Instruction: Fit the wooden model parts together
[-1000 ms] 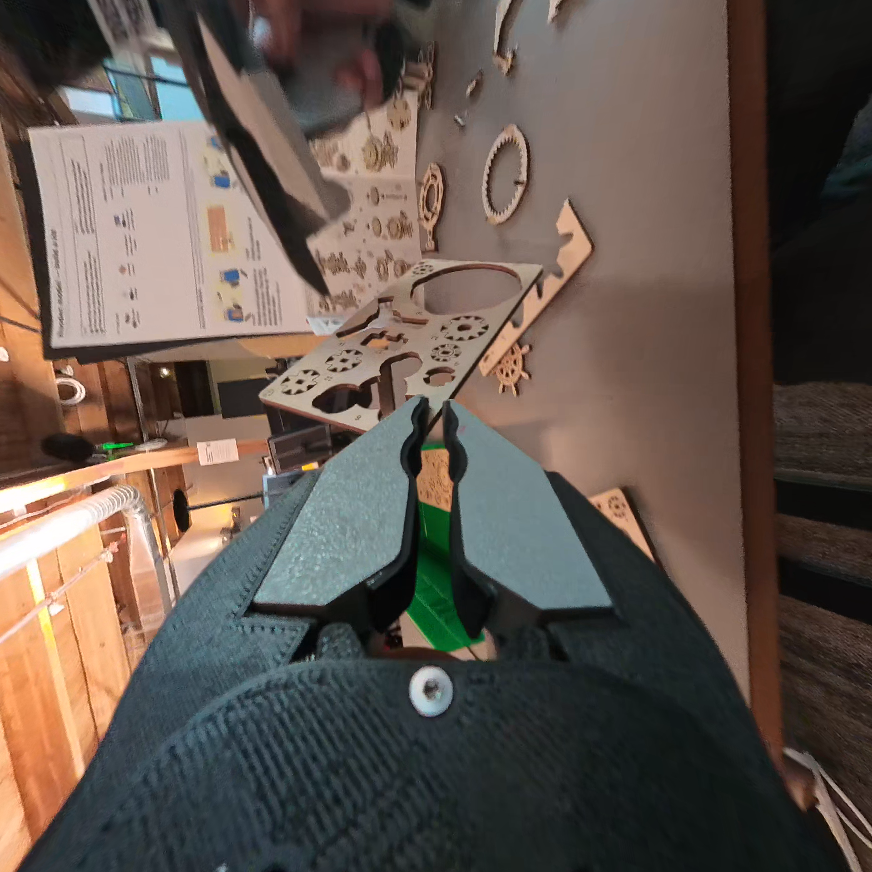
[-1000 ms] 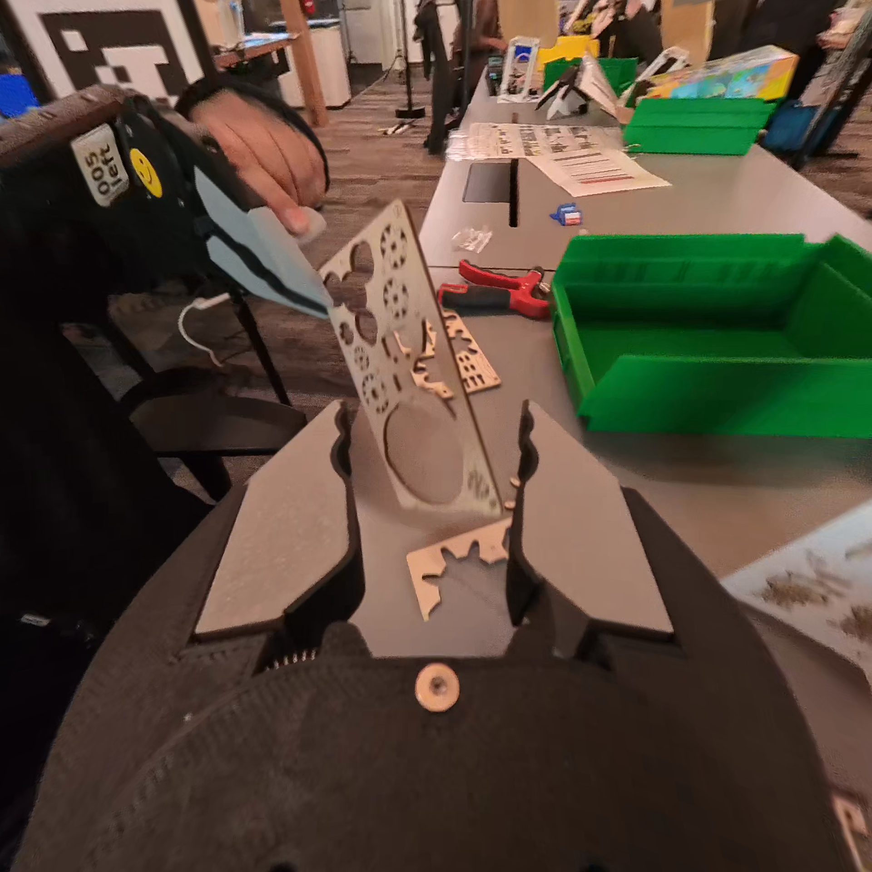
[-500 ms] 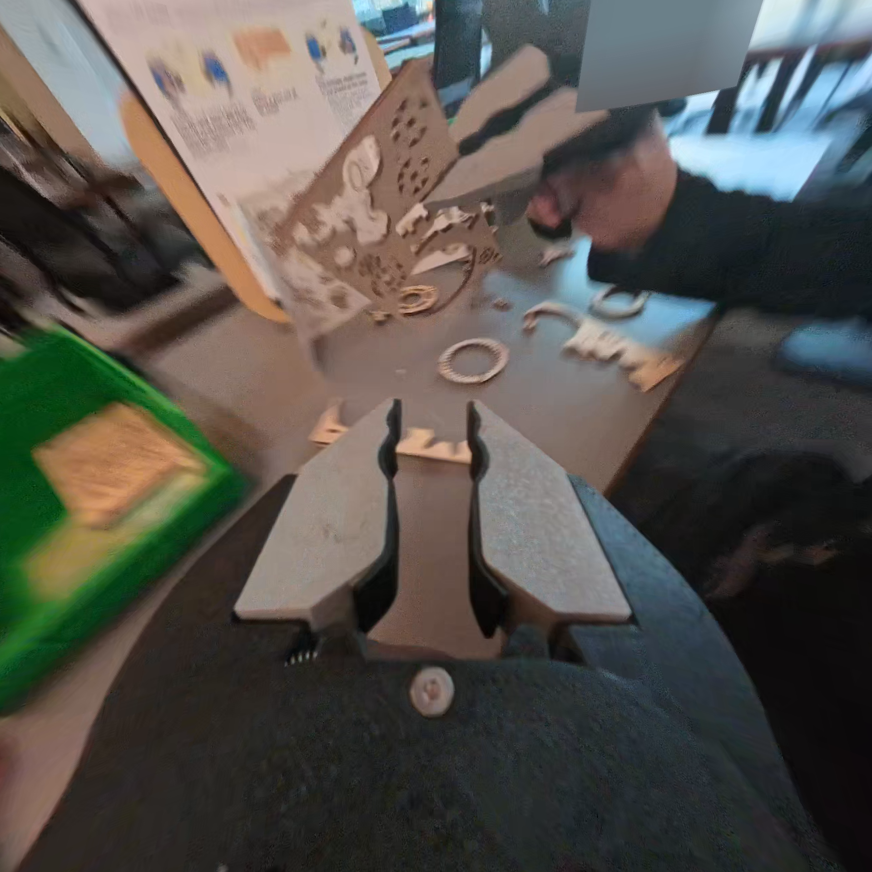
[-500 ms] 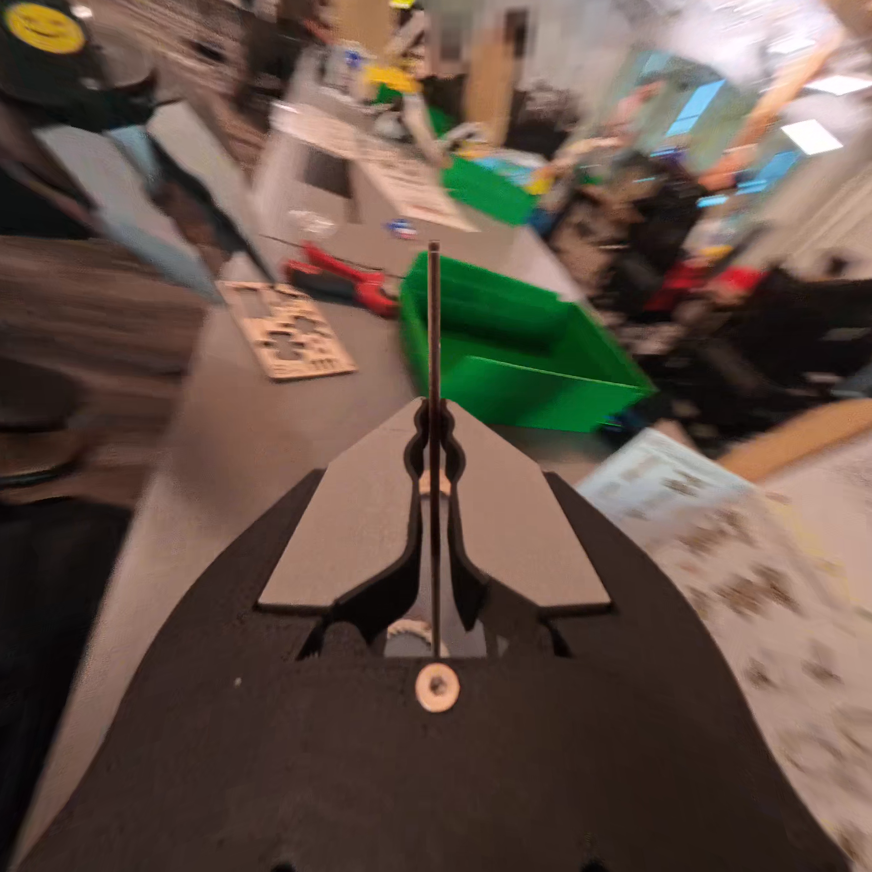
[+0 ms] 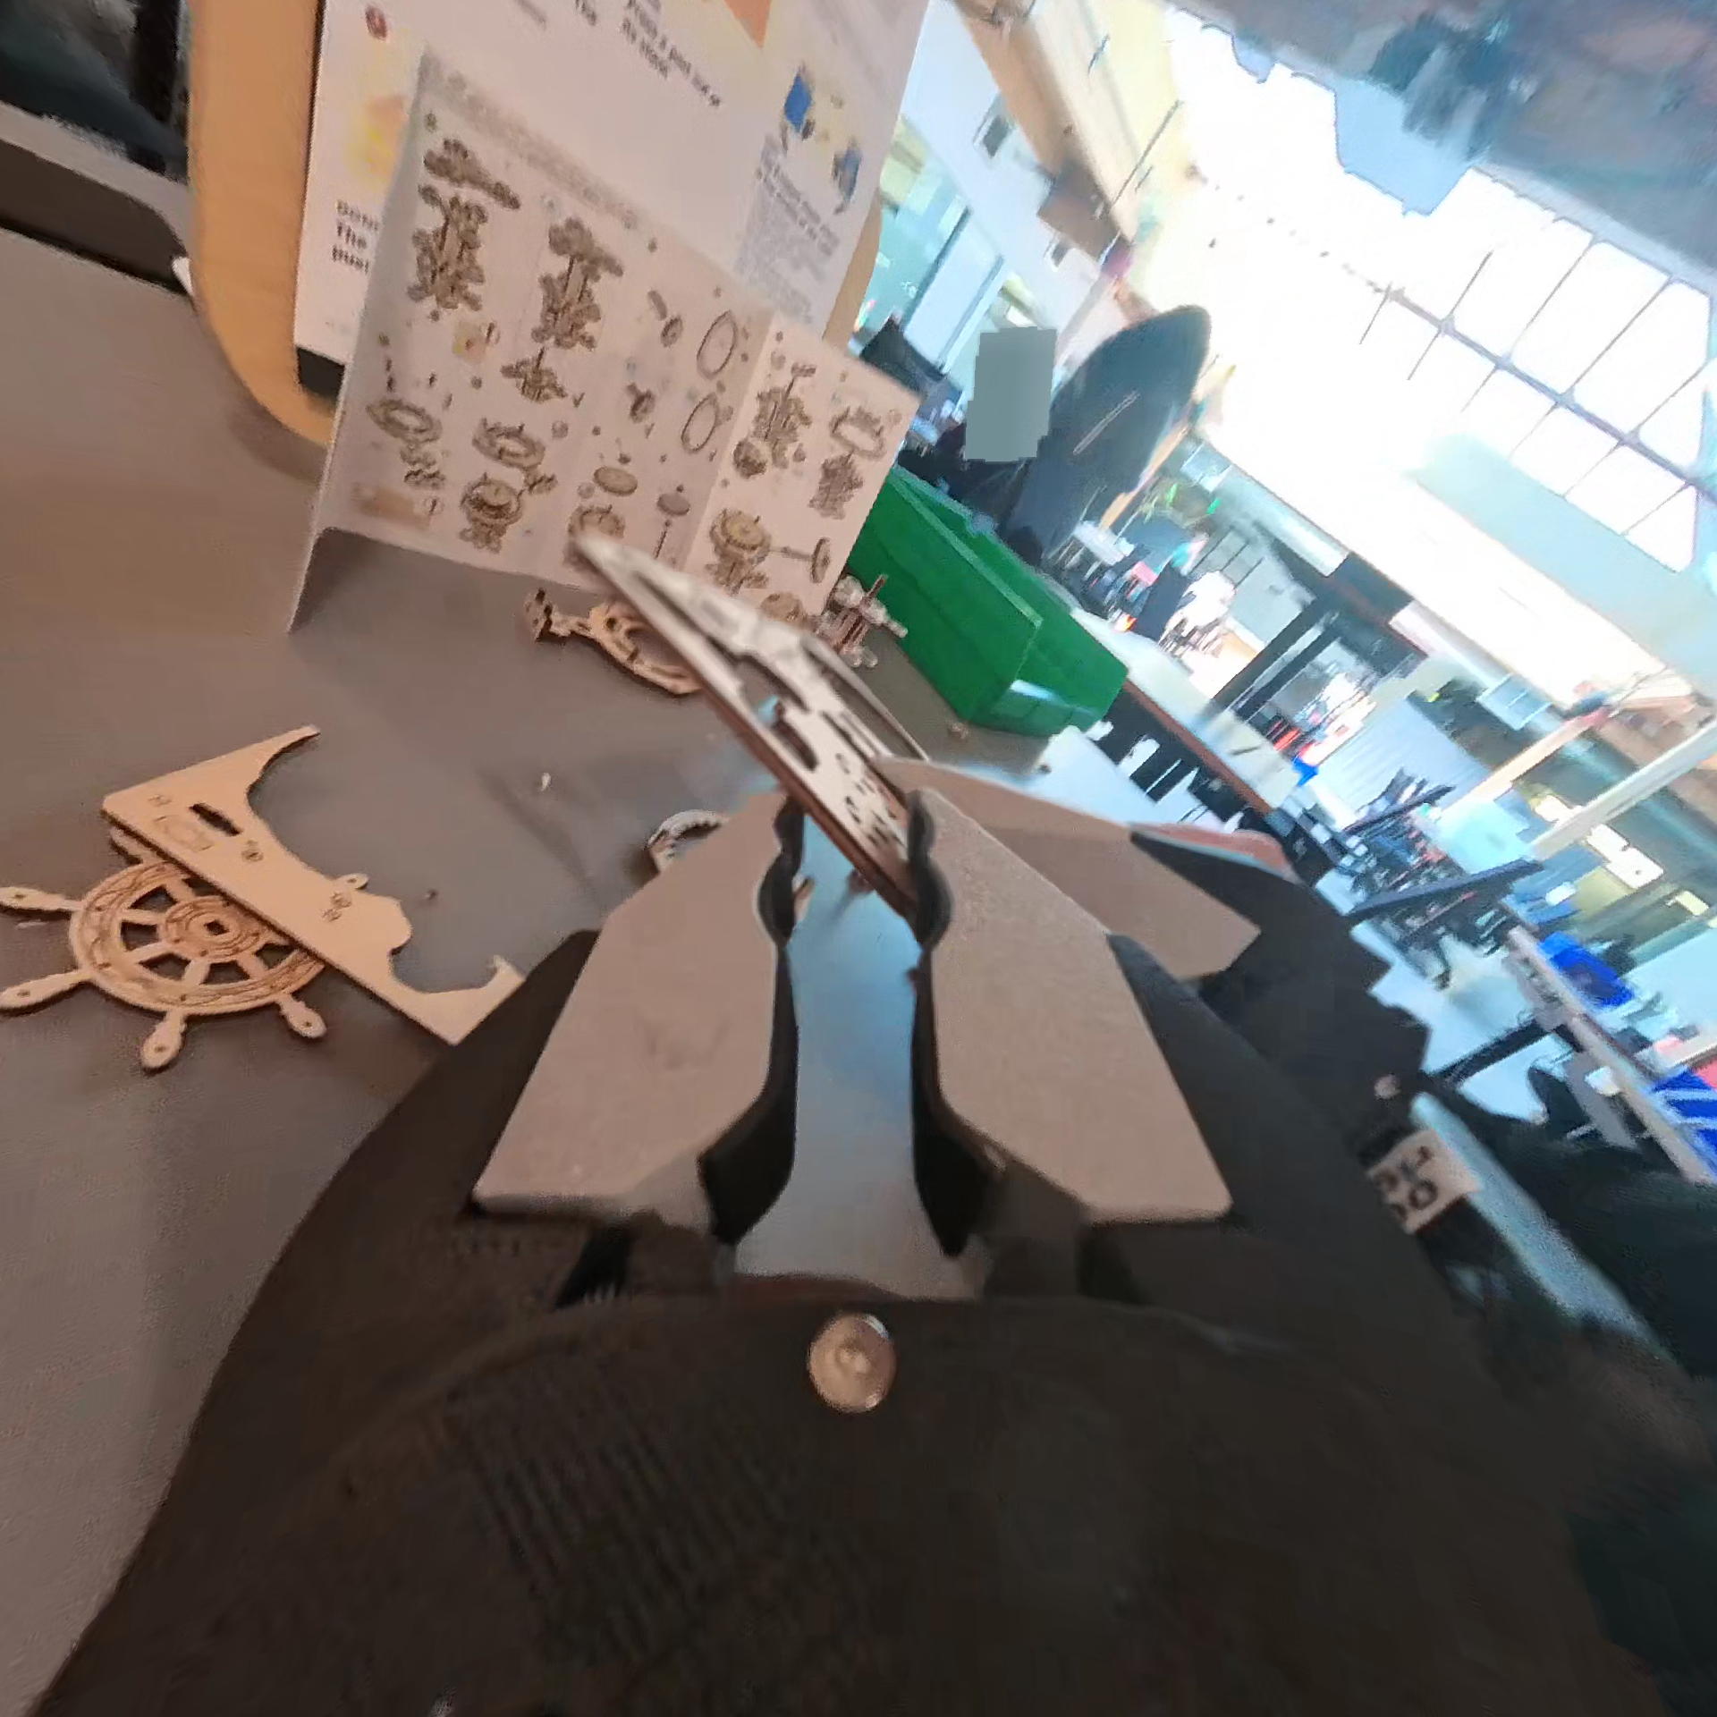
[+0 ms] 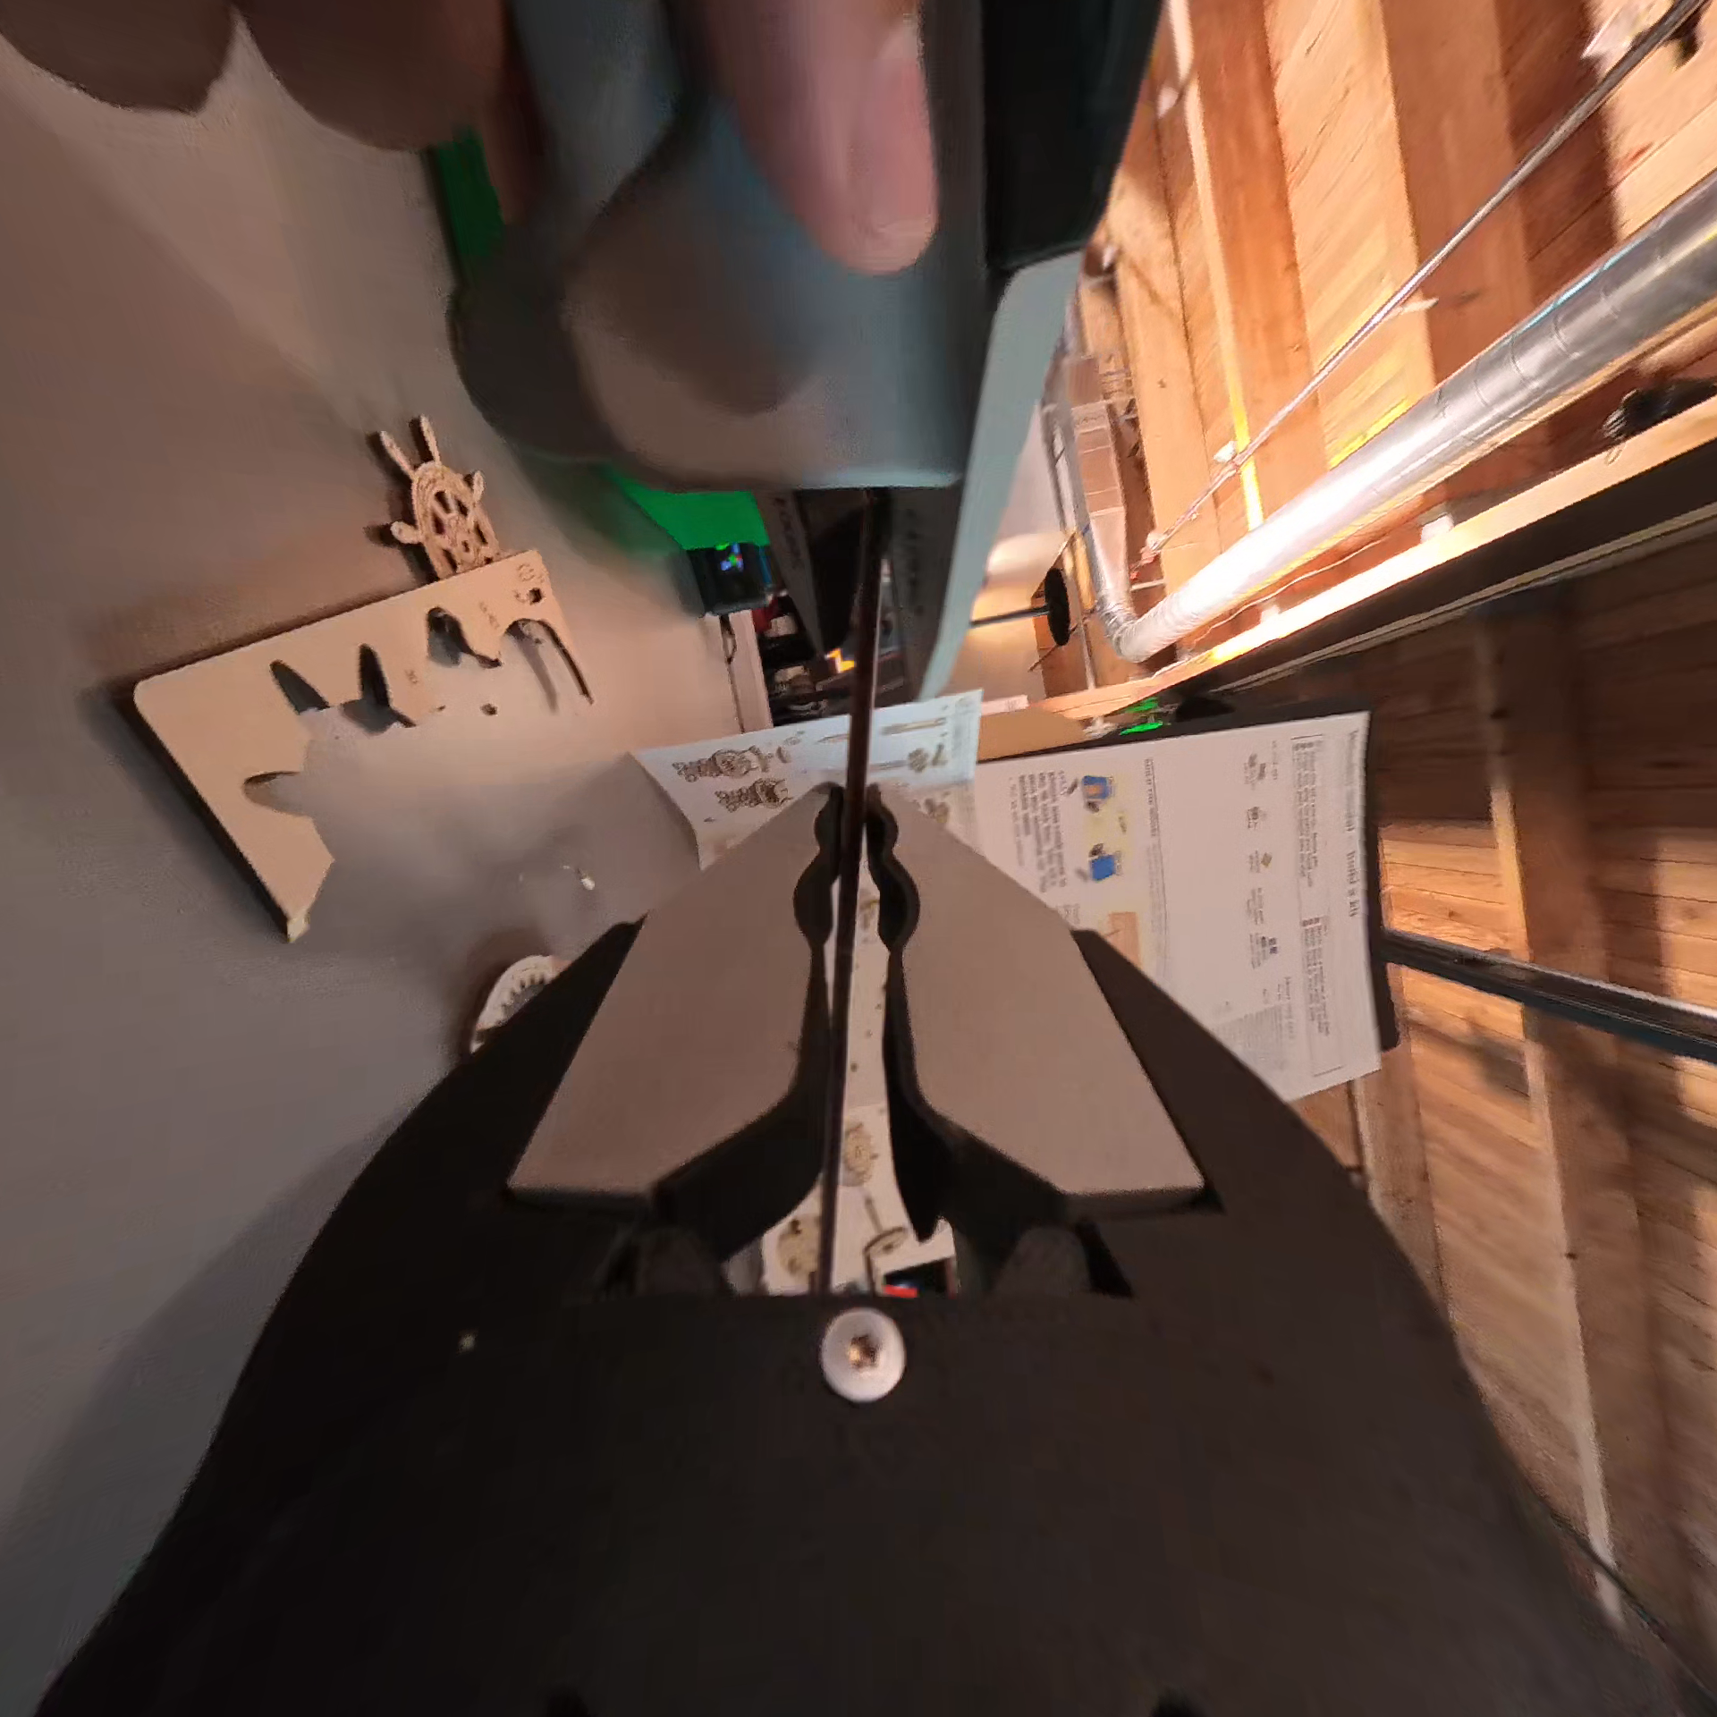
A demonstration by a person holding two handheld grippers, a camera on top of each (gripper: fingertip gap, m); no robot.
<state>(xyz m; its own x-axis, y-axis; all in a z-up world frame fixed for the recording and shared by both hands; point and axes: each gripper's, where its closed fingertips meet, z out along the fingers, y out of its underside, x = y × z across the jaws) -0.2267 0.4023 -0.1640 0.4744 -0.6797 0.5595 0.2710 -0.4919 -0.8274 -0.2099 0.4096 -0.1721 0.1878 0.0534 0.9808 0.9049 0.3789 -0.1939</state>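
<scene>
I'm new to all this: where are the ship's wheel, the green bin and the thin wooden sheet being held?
ship's wheel (image 5: 190, 938), left wrist view, its hub.
green bin (image 5: 966, 595), left wrist view, its side wall.
wooden sheet (image 5: 790, 706), left wrist view, its perforated face.

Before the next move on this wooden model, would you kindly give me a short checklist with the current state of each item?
1. Right claw shut on the wooden part sheet: ok, the sheet is pinched edge-on between its fingers.
2. Left claw gripping the sheet: not ok, it is open; the sheet's corner sits in the gap, leaning on one finger.
3. Sheet lifted off the table: ok, it hangs tilted above it.
4. Ship's wheel at hand: ok, it lies on the table, partly under an offcut.
5. Instruction leaflet readable: ok, it stands open behind the parts.
6. Which part comes out next: cannot tell.
</scene>
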